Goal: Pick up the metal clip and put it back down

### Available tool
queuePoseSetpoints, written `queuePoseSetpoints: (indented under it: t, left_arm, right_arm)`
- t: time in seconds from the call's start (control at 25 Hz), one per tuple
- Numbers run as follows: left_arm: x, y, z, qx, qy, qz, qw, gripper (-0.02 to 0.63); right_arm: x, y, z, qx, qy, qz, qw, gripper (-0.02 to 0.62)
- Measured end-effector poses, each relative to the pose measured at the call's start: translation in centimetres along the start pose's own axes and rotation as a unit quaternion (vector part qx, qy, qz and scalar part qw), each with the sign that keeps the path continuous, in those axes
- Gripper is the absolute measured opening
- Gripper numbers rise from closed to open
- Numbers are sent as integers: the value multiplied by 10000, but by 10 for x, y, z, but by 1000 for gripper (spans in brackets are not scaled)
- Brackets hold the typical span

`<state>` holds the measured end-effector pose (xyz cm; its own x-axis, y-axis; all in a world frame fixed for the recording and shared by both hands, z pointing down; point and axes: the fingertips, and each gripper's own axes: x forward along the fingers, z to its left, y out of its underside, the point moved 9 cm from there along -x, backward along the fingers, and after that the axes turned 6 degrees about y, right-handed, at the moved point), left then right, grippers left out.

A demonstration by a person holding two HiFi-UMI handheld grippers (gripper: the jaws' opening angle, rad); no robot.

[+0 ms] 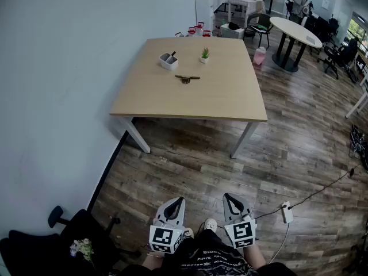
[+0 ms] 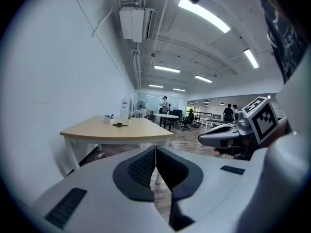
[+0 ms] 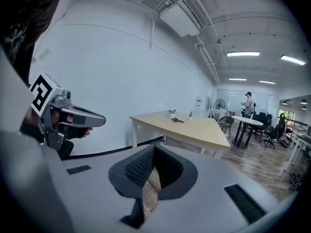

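Well inside table [image 1: 230, 99] edges, metal clip [image 1: 187, 79]; plant [image 1: 204, 54] just behind

Your pale grey plastic left gripper [image 1: 179, 200] has a smooth moulded shell that narrows to a beak, with a black insert running along its top. Its two jaws are lined with black rubber pads [image 2: 141, 169] in a fine dimpled texture, and short black ribbed strips [image 2: 66, 208] are set into the grey shell on either side. At its rear sits a white cube printed with black square markers [image 1: 163, 238]. Your right gripper [image 1: 227, 196] is the same grey-and-black build, carrying its own white marker cube [image 1: 240, 233]. You wear a dark top with pale printed lettering [image 1: 202, 259] and light-coloured shoes [image 1: 210, 224].
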<state>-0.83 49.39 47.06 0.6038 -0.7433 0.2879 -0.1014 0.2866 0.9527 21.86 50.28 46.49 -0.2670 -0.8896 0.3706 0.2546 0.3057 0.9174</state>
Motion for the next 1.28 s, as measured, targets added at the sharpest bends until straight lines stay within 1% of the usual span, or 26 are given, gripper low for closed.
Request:
queuePoseSetpoints:
  t: [0.12, 0.24, 0.48, 0.6, 0.64, 0.68, 0.72, 0.76, 0.8, 0.84, 0.92, 1.12, 1.2, 1.28]
  left_arm:
    - [-13, 2, 10, -79, -22, -57, 9999, 11]
    - [-19, 5, 10, -94, 3, -90, 9999, 11]
    - [-20, 4, 7, -128, 60, -165, 9998, 11]
    - [-18, 3, 6, -193, 55, -246, 9995, 12]
    - [-16, 2, 5, -219, 57, -270, 9994, 14]
    - [-14, 2, 4, -244, 77, -287, 9993, 37]
    - [-12, 2, 3, -260, 112, -297, 9992, 111]
    - [-10, 2, 2, -260, 141, -298, 9991, 168]
    - [-7, 2, 0, -245, 151, -293, 9992, 217]
    - [-4, 1, -2, -223, 145, -282, 9992, 236]
    - [2, 1, -4, -193, 129, -247, 9994, 259]
    - [23, -7, -9, -110, 124, -132, 9998, 270]
    - [30, -10, -13, -42, 110, -168, 9998, 268]
    - [36, -12, -17, -76, 34, -286, 9996, 268]
  right_arm:
    - [-1, -3, 16, -82, 34, 0, 10000, 12]
    - [-2, -2, 23, -42, 39, -2, 10000, 12]
    - [0, -7, 23, -10, 35, -46, 10000, 13]
    - [2, -6, 15, 90, 72, -67, 9999, 14]
    - [4, -6, 12, 102, 57, -78, 9999, 23]
    - [5, -5, 8, 114, 11, -88, 9999, 66]
    - [7, -5, 5, 128, -46, -103, 9999, 140]
    - [8, -5, 1, 141, -90, -126, 9998, 195]
    - [9, -5, -3, 151, -115, -154, 9997, 232]
    - [10, -5, -8, 158, -128, -175, 9996, 251]
    - [13, -3, -18, 166, -135, -178, 9996, 269]
    - [22, -6, -40, 122, -195, -212, 9995, 273]
    - [26, -4, -48, 74, -229, -199, 9995, 273]
    - [31, 1, -54, -18, -290, -112, 9995, 273]
